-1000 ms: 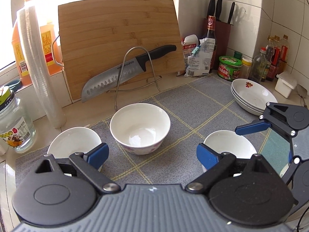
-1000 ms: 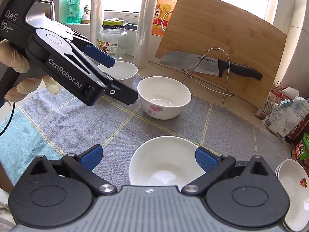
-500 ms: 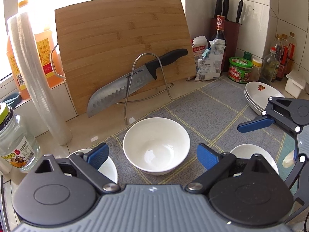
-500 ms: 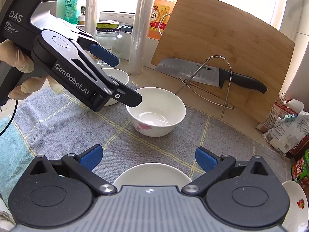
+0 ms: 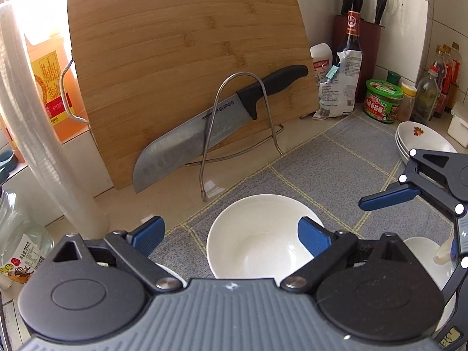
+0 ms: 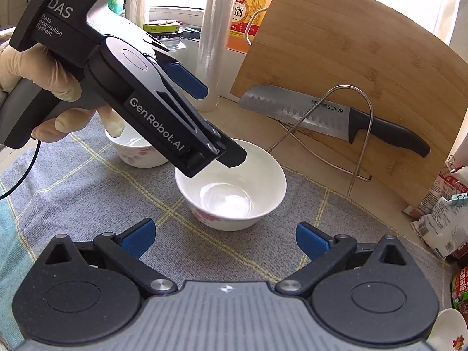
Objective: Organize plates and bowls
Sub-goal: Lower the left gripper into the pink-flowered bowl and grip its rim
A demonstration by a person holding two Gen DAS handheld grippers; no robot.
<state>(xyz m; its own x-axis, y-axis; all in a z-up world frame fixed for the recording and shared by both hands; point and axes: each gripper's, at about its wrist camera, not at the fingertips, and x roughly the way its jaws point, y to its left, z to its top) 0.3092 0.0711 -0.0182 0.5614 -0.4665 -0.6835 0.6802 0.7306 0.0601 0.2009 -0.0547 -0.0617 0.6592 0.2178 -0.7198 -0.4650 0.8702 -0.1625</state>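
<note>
Three white bowls stand on a grey checked cloth [image 6: 73, 193]. The middle bowl [image 5: 257, 234] [image 6: 231, 184] lies just ahead of my left gripper [image 5: 231, 235], which is open; its right pad overlaps the bowl's rim and its left pad hangs off the bowl. In the right wrist view the left gripper [image 6: 218, 121] hovers over that bowl's far-left rim, held by a gloved hand [image 6: 44, 87]. My right gripper [image 6: 225, 238] [image 5: 415, 222] is open and empty, short of the middle bowl. The left bowl [image 6: 131, 149] sits behind the left gripper. The right bowl [image 5: 421, 248] is mostly hidden.
A bamboo cutting board [image 5: 187, 67] leans at the back with a knife [image 5: 204, 128] in a wire rack [image 5: 242, 122]. Stacked plates [image 5: 424, 137] sit at the far right. A cling-film roll [image 5: 38, 122], jar, bottles, packets and a knife block crowd the counter's back edge.
Both grippers have moved forward toward the cutting board. The middle bowl now sits right at the left gripper's pads, and the near bowl has slipped out of the right wrist view.
</note>
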